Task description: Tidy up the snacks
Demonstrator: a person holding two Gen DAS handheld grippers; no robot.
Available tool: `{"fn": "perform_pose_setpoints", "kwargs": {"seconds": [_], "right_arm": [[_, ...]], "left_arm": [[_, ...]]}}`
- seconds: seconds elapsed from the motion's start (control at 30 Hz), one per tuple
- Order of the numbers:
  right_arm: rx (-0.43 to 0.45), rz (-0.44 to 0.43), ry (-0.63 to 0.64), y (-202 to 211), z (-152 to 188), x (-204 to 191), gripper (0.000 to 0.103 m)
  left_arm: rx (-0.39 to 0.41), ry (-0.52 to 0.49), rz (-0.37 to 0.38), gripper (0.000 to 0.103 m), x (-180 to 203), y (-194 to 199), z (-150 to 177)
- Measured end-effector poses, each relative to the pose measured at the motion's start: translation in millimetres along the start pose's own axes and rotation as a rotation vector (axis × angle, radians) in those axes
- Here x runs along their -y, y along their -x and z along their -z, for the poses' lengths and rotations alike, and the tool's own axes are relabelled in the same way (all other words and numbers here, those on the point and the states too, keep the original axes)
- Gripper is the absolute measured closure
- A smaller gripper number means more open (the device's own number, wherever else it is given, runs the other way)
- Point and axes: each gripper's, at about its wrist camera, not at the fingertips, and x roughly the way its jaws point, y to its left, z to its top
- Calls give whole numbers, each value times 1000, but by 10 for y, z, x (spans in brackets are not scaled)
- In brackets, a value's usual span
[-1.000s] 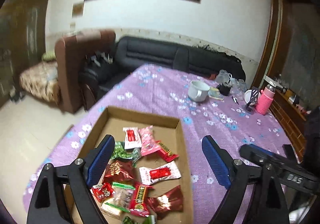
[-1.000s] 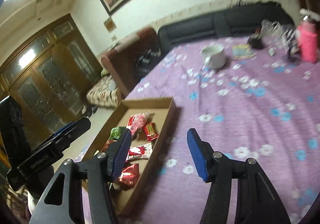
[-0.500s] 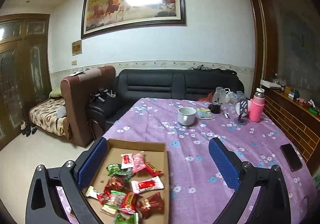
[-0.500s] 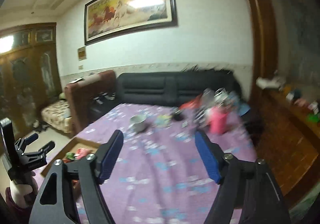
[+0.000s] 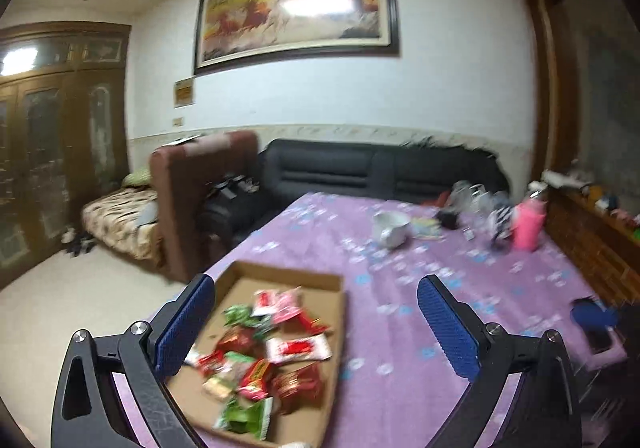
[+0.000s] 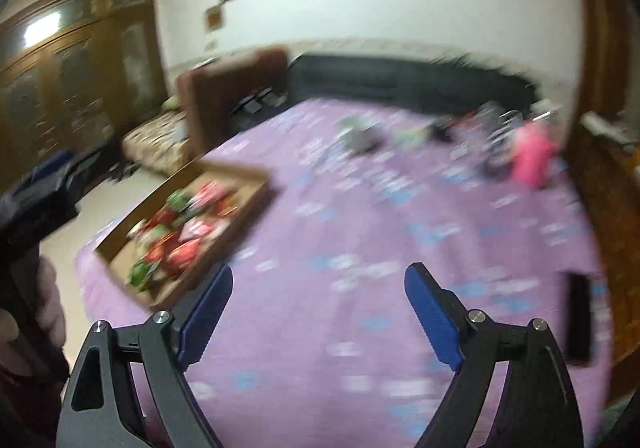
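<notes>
— Left tool (image 5: 316, 328)?
— Spread wide, empty, above the box (image 5: 324, 280) of snacks (image 5: 264, 352) on the desk (image 5: 440, 288).
— Right tool (image 6: 318, 312)?
— Opening, empty; box off to its left.

A table under a purple flowered cloth (image 5: 400, 328) carries a cardboard tray (image 5: 280, 280) of snack packets, a white cup (image 5: 390, 230), a pink bottle (image 5: 528, 228) and a dark phone (image 6: 578, 318)

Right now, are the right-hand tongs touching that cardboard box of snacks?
Apart. In the right wrist view the right tongs are opening with only purple tablecloth between them; the cardboard box lies off to their left, and nothing is gripped.
</notes>
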Motion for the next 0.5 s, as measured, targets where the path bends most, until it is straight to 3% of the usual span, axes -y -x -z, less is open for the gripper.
{"fn": "perform_pose_setpoints", "kwargs": {"seconds": [0.1,0.2,0.33,0.5], "right_arm": [[-46,-41,17,-362,77,-362,16],[-70,-29,40,-559,130,-615,16],[-76,8,57,-649,148,-728,16],[-103,28,63,-746,143,-770,16]], "left_arm": [[-29,15,-47,1,-116,-107,101],[-82,45,-40,1,-250,-232,194],[-169,53,-51,1,-348,-448,333],[-258,88,-2,1,-429,-667,472]]}}
